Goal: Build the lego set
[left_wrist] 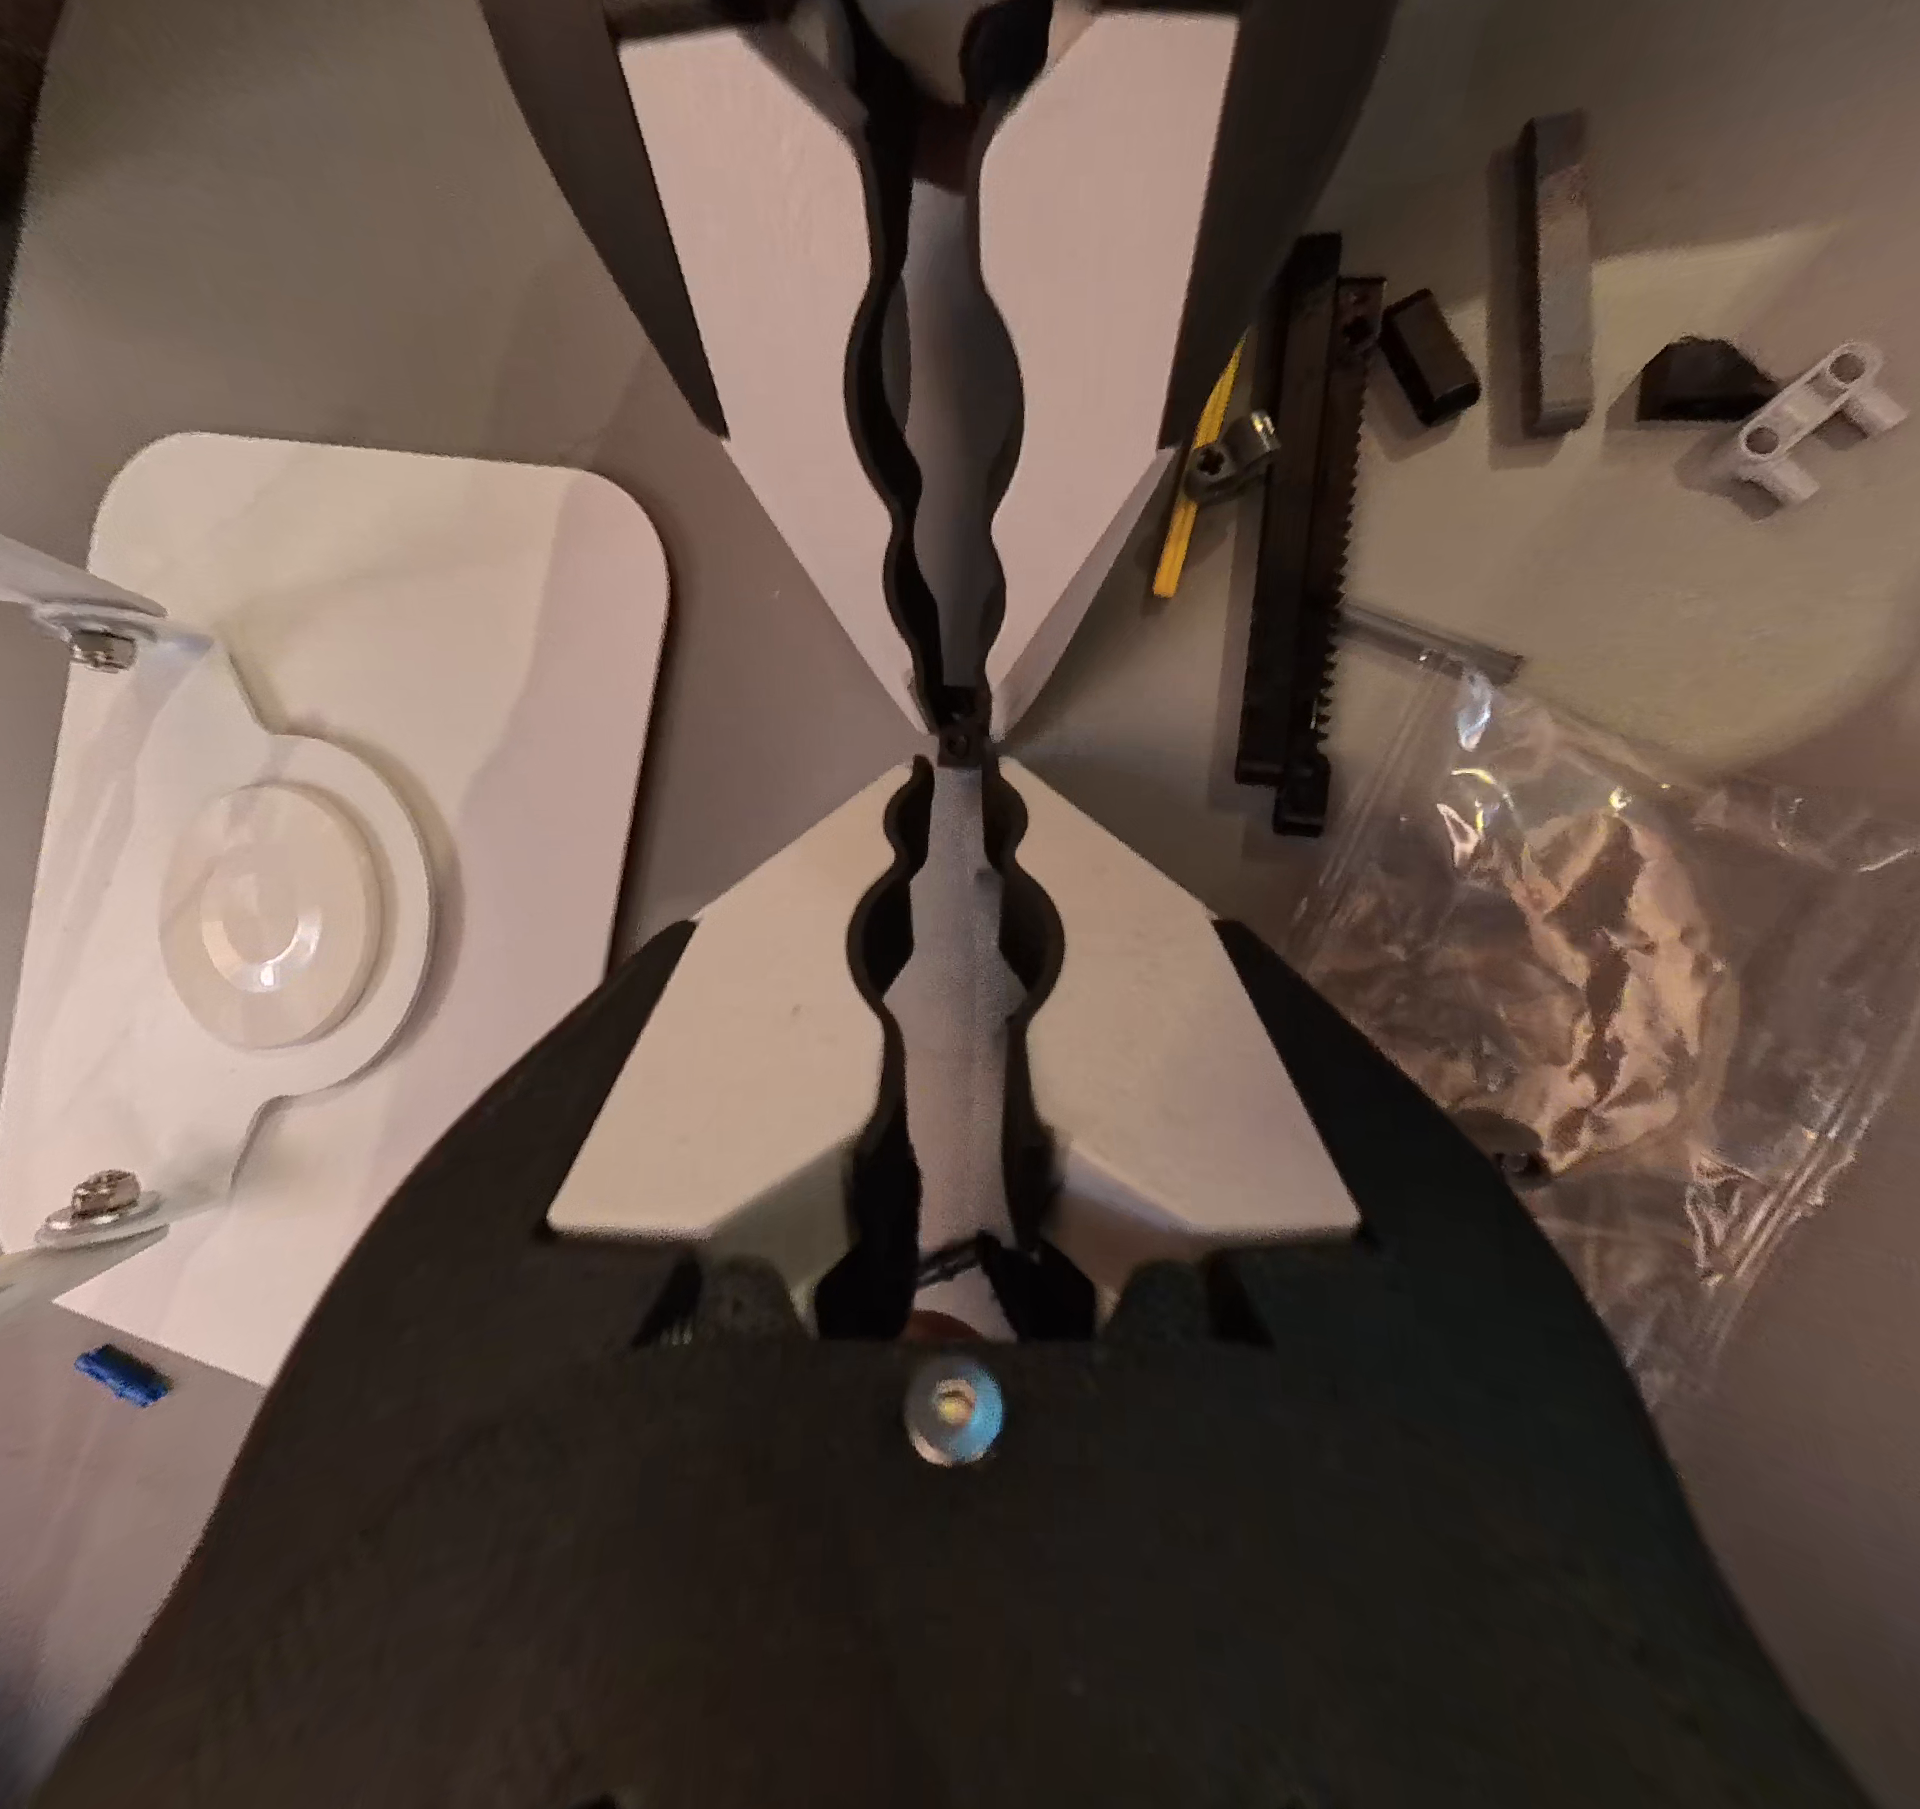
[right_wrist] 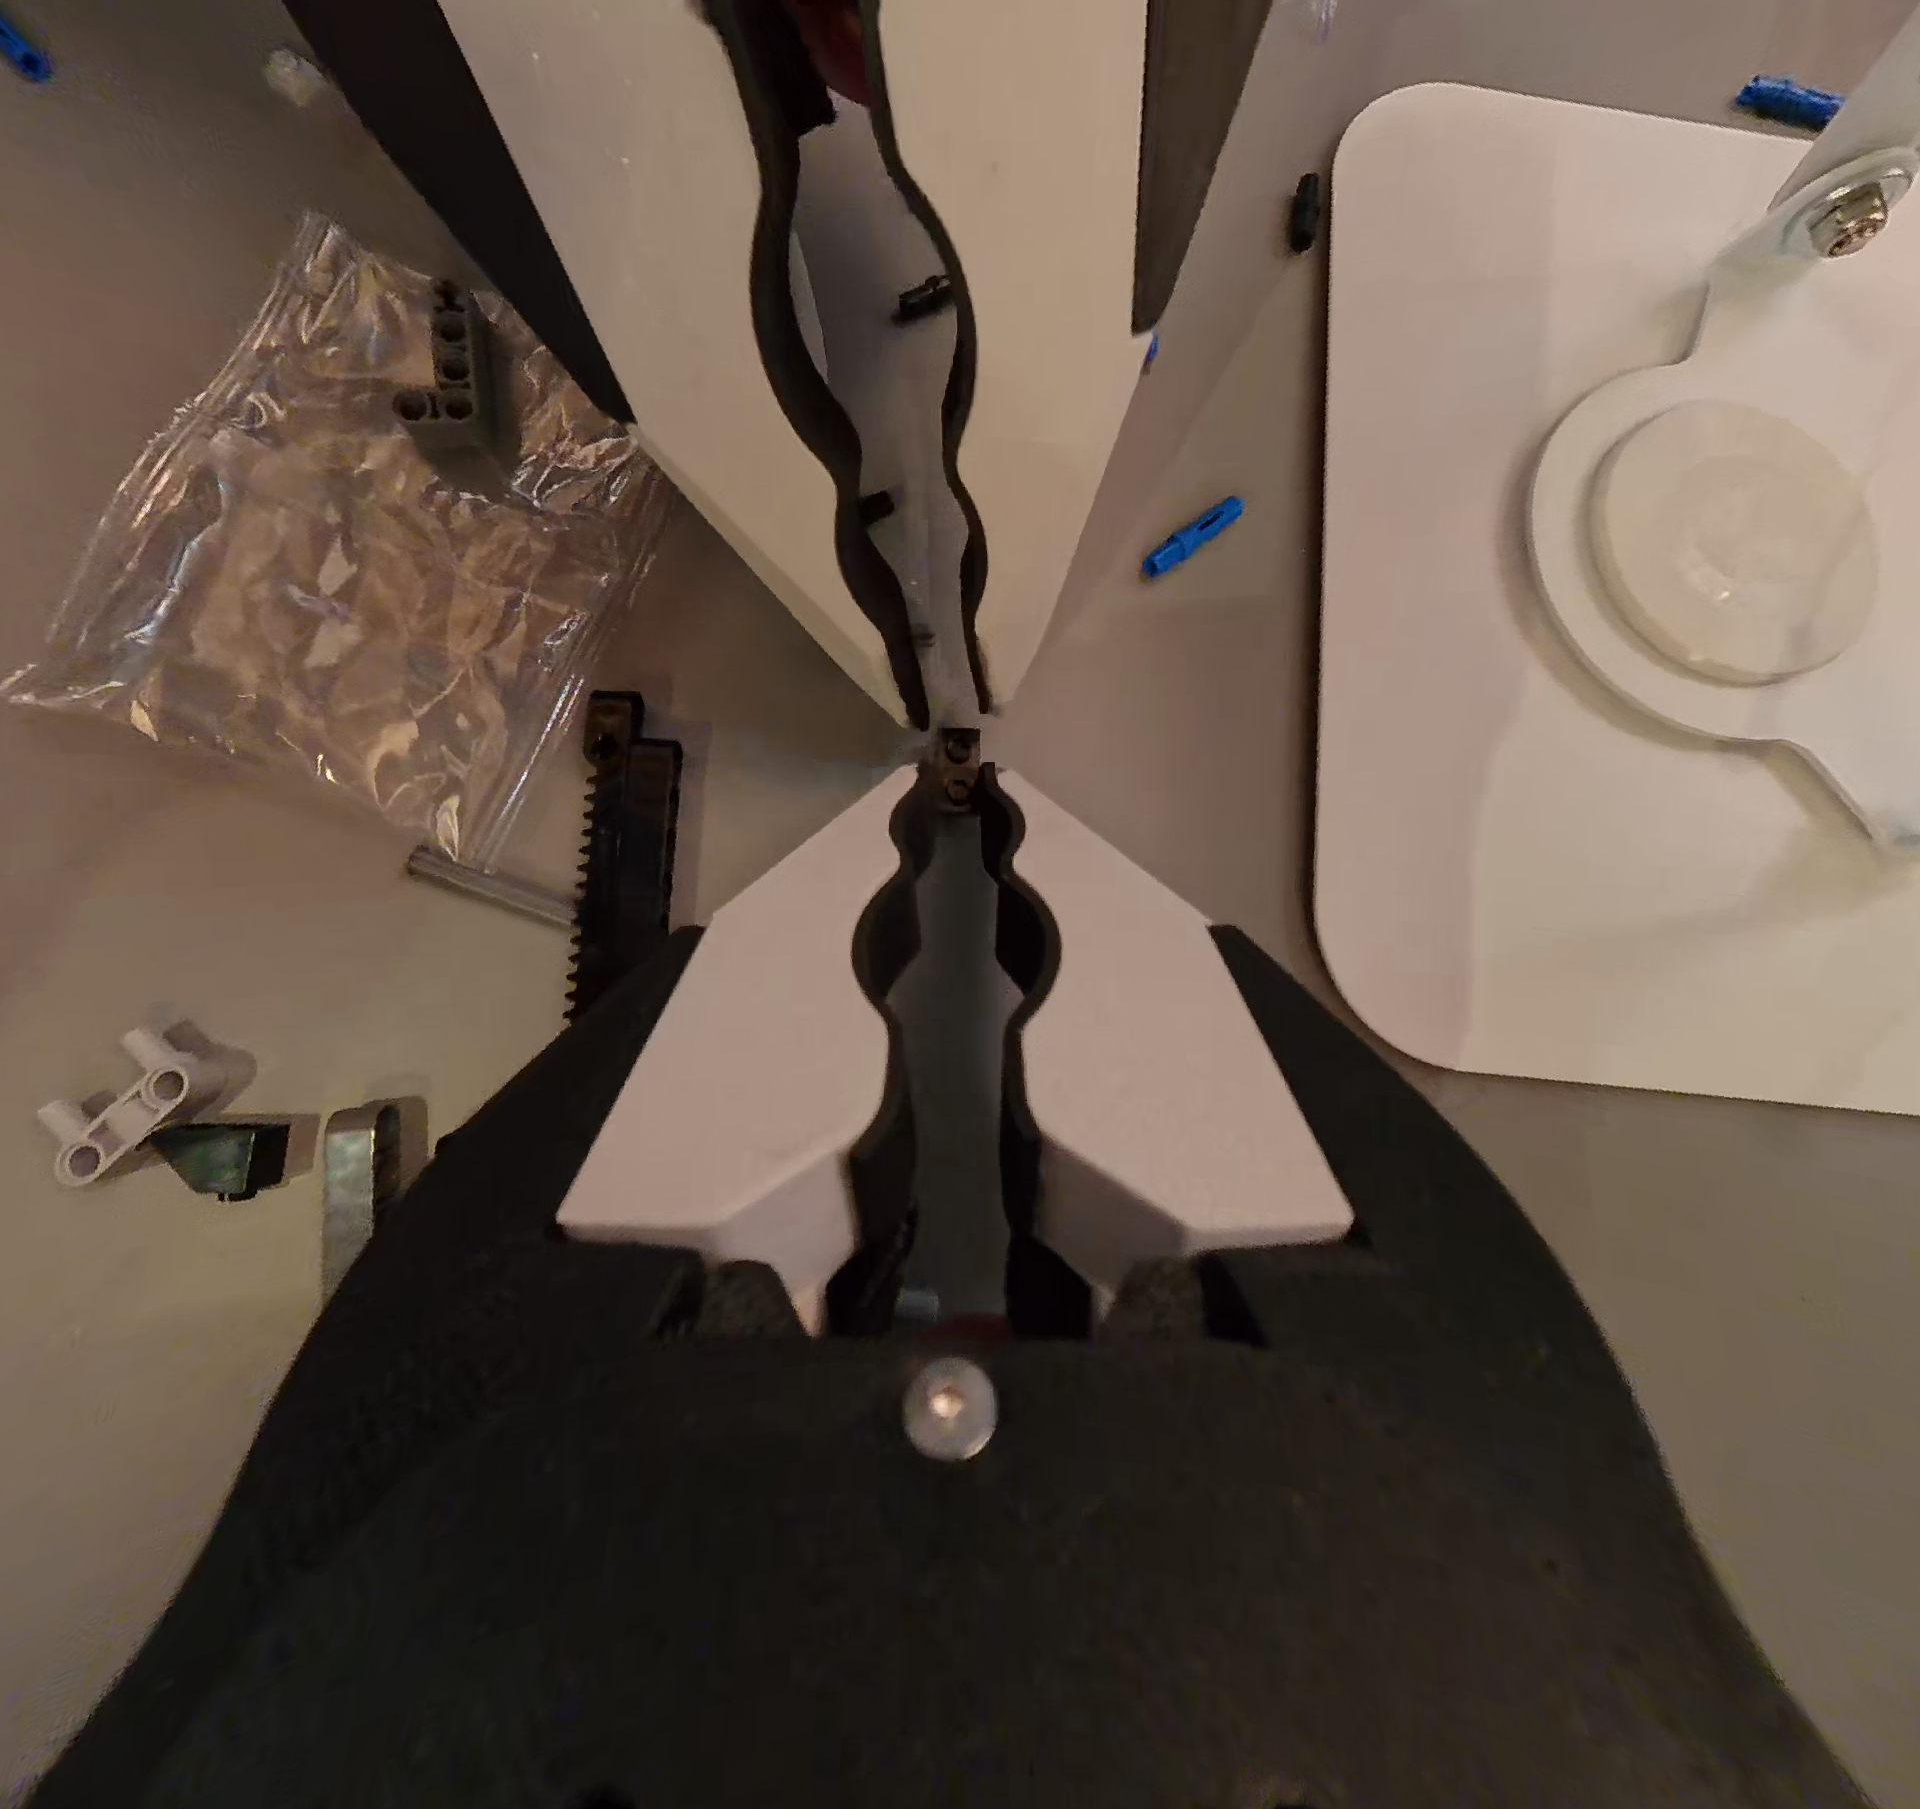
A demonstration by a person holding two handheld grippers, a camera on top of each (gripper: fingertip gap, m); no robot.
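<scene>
Tips of both tools meet nose to nose over the grey bench (left_wrist: 312, 201), sharing one tiny black piece (left_wrist: 961, 729). In the left wrist view the left tool (left_wrist: 958, 772) has its wavy, dark-rubber-lined fingers drawn nearly together, clenched on that small black piece, while the right tool (left_wrist: 961, 694) comes in from the top edge and pinches the same piece. In the right wrist view the right tool (right_wrist: 956, 783) grips the piece (right_wrist: 957, 767), which shows two small round holes, and the left tool (right_wrist: 951, 710) meets it from above.

Loose parts lie on the bench beside the tools: two long black toothed bars (left_wrist: 1299, 554) side by side, a thin yellow rod (left_wrist: 1200, 481) carrying a small grey connector (left_wrist: 1226, 455), a flat grey beam (left_wrist: 1553, 273), a small black block (left_wrist: 1425, 357), a black wedge (left_wrist: 1699, 383) and a pale grey connector with round holes (left_wrist: 1803, 414). A crinkled clear plastic bag (left_wrist: 1579, 980) rests near them, with a grey L-shaped beam (right_wrist: 457, 377) lying on it. Smooth white board (right_wrist: 1507, 616) with rounded corners holds a clear plastic disc (right_wrist: 1730, 544). Small blue pins (right_wrist: 1193, 535) lie scattered near it
</scene>
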